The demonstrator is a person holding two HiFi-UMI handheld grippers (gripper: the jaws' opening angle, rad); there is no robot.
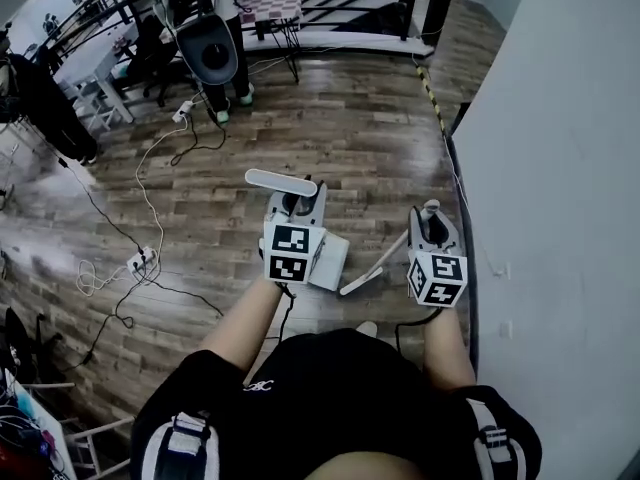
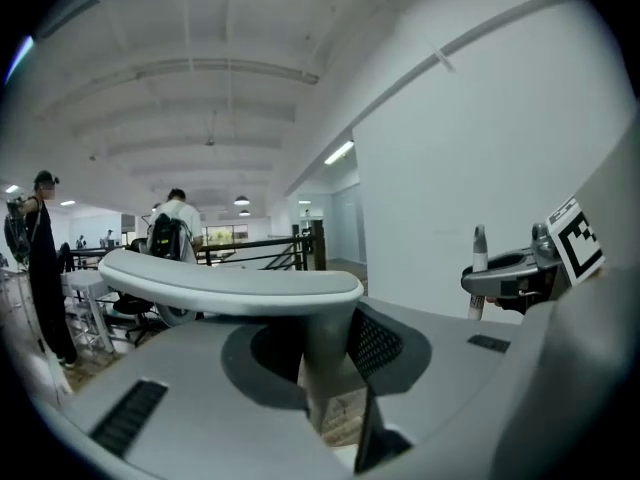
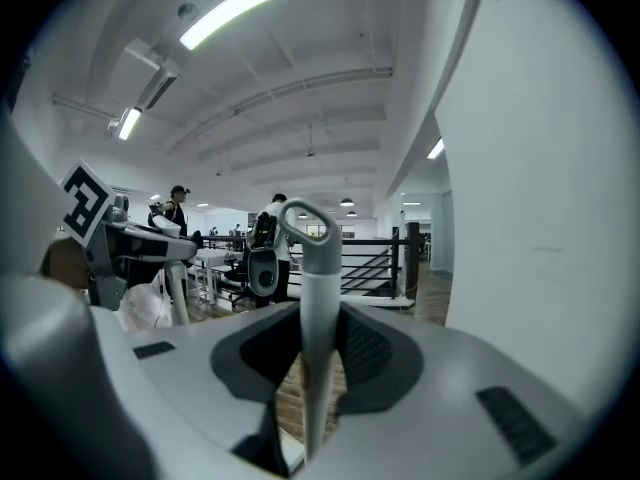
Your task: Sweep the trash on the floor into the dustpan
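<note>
Looks like you're still at the setup step: both tools are loaded and nothing's swept yet. Your left tool point(image 1: 294, 206) is clamped on the stem of the dustpan handle point(image 1: 280, 179), with the white dustpan point(image 1: 333, 260) low beneath it. I can't tell if it touches the floor point(image 1: 330, 138). Your right tool point(image 1: 432, 233) is closed on the broom point(image 1: 365, 276), which slants down toward the dustpan. I can't spot any trash here, so next you'd need to find it, set the dustpan down and brush toward it. Both forearms point(image 1: 245, 323) reach forward, with the tools side by side.
</note>
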